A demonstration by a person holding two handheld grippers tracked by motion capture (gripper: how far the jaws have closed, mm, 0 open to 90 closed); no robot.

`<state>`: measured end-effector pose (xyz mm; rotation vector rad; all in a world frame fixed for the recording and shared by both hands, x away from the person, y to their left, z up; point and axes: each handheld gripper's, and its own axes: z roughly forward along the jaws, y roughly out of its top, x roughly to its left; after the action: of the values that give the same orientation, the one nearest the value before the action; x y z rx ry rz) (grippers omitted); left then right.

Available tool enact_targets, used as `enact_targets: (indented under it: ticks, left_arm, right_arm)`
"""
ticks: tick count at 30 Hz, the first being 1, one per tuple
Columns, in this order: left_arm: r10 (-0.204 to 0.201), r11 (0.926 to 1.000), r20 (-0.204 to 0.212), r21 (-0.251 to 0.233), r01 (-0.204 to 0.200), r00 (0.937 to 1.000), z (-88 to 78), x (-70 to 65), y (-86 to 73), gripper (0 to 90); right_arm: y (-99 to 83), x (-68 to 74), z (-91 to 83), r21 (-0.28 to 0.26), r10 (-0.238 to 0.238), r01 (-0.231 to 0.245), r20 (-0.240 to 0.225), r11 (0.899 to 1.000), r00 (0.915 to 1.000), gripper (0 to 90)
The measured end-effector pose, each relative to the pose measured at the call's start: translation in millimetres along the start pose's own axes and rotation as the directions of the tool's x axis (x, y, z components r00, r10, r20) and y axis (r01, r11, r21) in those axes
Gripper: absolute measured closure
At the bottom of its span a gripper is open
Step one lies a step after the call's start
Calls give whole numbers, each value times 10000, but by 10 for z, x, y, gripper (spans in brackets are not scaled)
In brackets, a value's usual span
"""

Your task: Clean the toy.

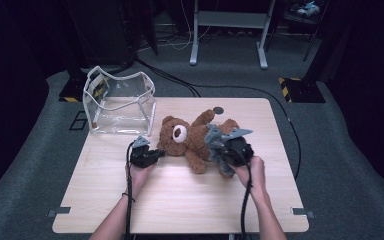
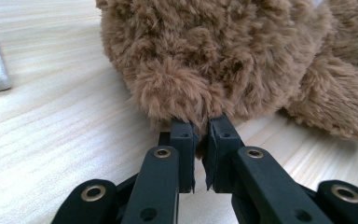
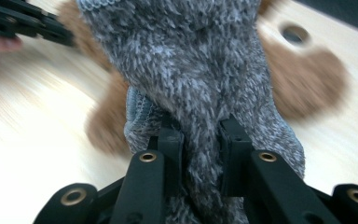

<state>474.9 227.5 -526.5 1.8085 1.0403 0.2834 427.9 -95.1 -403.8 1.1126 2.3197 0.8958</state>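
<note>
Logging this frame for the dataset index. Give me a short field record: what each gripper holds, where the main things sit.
left gripper: jaws shut on a tuft of the teddy bear's fur, at its head end
right gripper: jaws shut on a grey fuzzy garment, held above the bear's body
teddy bear: lying on the table, near the middle
clear bag: open, standing at the table's far left corner
hands: left hand and right hand each holding a gripper

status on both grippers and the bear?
Left gripper shut on teddy bear ear fur. Right gripper shut on grey knit sock. Nothing in the way.
</note>
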Motion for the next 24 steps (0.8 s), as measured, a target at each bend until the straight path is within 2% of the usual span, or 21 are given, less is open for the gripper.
enact_targets:
  ticks: [2, 3, 5, 6, 8, 9, 11, 12, 17, 22, 23, 24]
  left_arm:
    - [15, 10000, 104, -10, -15, 9999, -10, 6, 0, 830]
    - [21, 10000, 171, -46, -20, 9999, -13, 9, -2, 829]
    - [22, 9999, 312, -119, -19, 9995, -22, 15, -5, 829]
    - [26, 9998, 386, -178, -20, 9993, -26, 18, -7, 829]
    - [40, 9997, 510, -240, -27, 9987, -31, 20, -10, 828]
    - [106, 9996, 571, -257, -91, 9983, -34, 20, -9, 828]
    - [188, 9995, 586, -266, -172, 9981, -29, 13, -7, 829]
    - [218, 9994, 623, -286, -200, 9978, -30, 13, -7, 828]
    - [221, 9994, 644, -295, -202, 9977, -30, 14, -7, 828]
    - [173, 9993, 622, -350, -152, 9979, -34, 14, -9, 829]
    - [191, 9993, 620, -345, -170, 9979, -33, 13, -9, 829]
    - [203, 9993, 615, -311, -184, 9979, -30, 12, -8, 830]
  right_arm:
    - [123, 129, 183, -173, -548, 544, -230, 9984, 9982, 744]
    - [179, 191, 260, -60, -896, 895, -315, 9960, 9955, 744]
    - [271, 319, 399, -120, -1242, 1238, -429, 9922, 9913, 744]
    - [312, 370, 457, -120, -1272, 1268, -503, 9919, 9906, 745]
    - [384, 452, 553, -185, -1642, 1633, -656, 9864, 9842, 744]
    - [413, 500, 596, -95, -1625, 1623, -763, 9867, 9838, 744]
    - [462, 576, 689, 8, -1873, 1879, -720, 9822, 9796, 743]
    - [471, 630, 731, 265, -1665, 1689, -778, 9853, 9830, 743]
    - [481, 669, 920, 553, -1644, 1687, -744, 9841, 9836, 745]
    - [449, 577, 932, 900, -1414, 1445, -393, 9854, 9892, 749]
    - [438, 547, 920, 948, -1469, 1491, -290, 9843, 9887, 751]
    - [421, 506, 919, 782, -1590, 1597, -147, 9841, 9872, 752]
